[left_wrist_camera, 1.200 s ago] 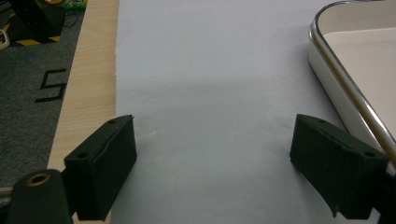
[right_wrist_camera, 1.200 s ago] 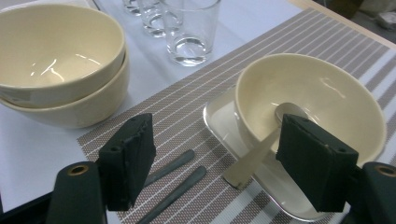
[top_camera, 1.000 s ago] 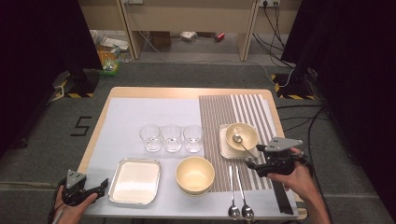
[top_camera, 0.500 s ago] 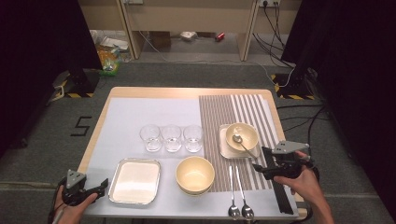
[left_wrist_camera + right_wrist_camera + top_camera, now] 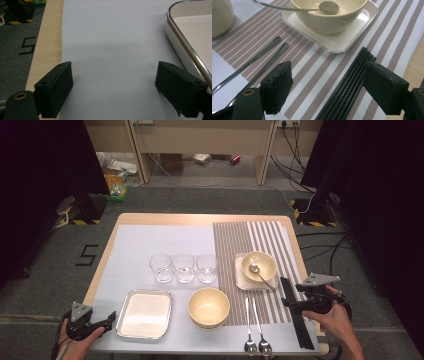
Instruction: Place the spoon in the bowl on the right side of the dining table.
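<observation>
- The black chopsticks (image 5: 296, 315) lie in a bundle on the striped placemat (image 5: 252, 237), along its right-hand part and near the right edge of the table (image 5: 165, 218), running from beside the square plate towards the person.
- In the right gripper view the chopsticks (image 5: 348, 86) pass between the two jaws, closer to the right-hand one; no pad presses on them.
- The right tool (image 5: 290, 302) is open and empty, held in the right hand (image 5: 334, 317) just above the chopsticks' middle.
- The square plate (image 5: 241, 279) sits on the placemat just left of the chopsticks' far end and carries a cream bowl (image 5: 265, 261) with a spoon (image 5: 261, 274) resting in it.
- Two loose spoons (image 5: 254, 330) lie side by side on the placemat, left of the chopsticks, bowls towards the person.
- Two stacked cream bowls (image 5: 208, 307) stand further left of the chopsticks, at the placemat's left edge.
- A rectangular tray (image 5: 145, 314) lies left again, on the pale sheet.
- Three clear glasses (image 5: 183, 268) stand in a row beyond the tray and the stacked bowls.
- The left tool (image 5: 111, 318) is open and empty, held low at the near-left corner of the table, well apart from the chopsticks, with the tray just beside its right-hand jaw.
</observation>
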`<state>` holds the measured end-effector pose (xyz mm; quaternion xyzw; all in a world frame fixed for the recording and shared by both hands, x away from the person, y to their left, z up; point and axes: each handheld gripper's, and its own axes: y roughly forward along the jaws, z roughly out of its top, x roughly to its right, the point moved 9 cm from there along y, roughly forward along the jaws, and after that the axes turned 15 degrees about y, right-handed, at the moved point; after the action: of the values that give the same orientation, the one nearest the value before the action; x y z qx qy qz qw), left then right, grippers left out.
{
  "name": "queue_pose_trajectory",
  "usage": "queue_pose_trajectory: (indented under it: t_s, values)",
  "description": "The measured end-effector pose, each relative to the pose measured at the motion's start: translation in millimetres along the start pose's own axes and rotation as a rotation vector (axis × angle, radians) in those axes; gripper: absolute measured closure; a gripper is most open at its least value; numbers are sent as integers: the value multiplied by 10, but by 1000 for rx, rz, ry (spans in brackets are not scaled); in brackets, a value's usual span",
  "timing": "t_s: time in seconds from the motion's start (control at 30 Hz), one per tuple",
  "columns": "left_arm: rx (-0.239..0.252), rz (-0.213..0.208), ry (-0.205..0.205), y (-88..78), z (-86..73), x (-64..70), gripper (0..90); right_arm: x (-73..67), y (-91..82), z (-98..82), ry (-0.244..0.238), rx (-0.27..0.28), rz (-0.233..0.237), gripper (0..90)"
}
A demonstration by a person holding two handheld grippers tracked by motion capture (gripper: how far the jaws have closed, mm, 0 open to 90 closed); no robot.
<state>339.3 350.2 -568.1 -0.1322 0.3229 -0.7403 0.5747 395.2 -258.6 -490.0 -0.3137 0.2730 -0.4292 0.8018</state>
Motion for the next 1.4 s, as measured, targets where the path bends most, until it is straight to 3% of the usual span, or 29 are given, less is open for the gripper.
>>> queue_pose_trajectory:
  t_s: [0.2,0.3,0.57,0.9,1.4]
  values:
    - [0,0,-1,-1,-1,1,135,74,-47,-34,19,8,-16,234]
    - [0,0,0,0,0,0,135,140,-60,-67,23,3,-47,222]
    - [0,0,0,0,0,0,134,149,-71,-146,30,-10,-37,161]
    - [-3,-3,3,-1,-1,0,134,204,-70,-233,36,-24,-47,165]
    - [-4,-3,2,-1,-1,-1,134,290,-35,-364,32,-68,-57,254]
